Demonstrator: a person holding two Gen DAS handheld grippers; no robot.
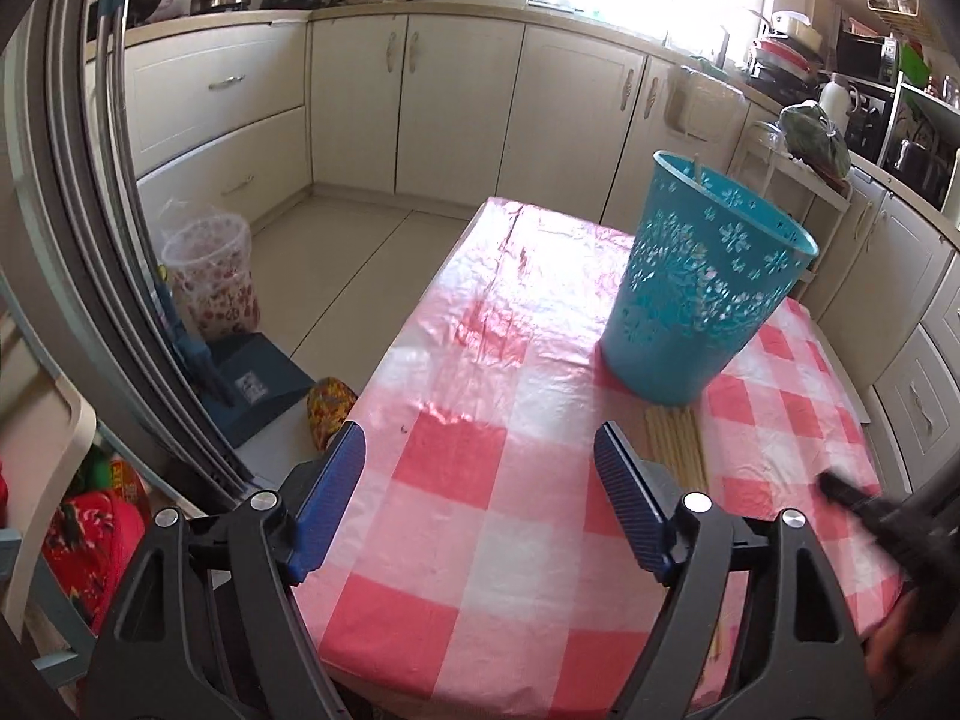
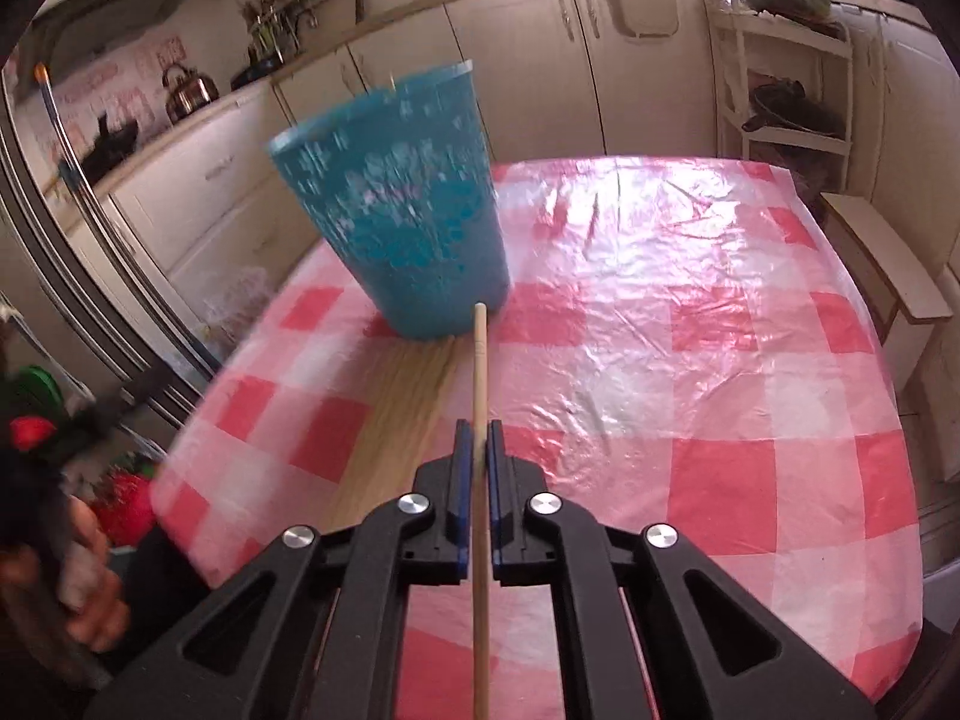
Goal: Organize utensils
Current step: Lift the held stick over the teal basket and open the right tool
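Right tool clamps one chopstick, its long axis aimed straight ahead at the blue basket just beyond the tip. Left tool hangs wide open, empty, beside the chopstick bundle on the surface.

Teal cutout basket upright on table, wooden chopstick pinched in rt tool, chopstick bundle flat beside.

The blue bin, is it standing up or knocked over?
Standing up: the bin sits base down on the table, rim on top.
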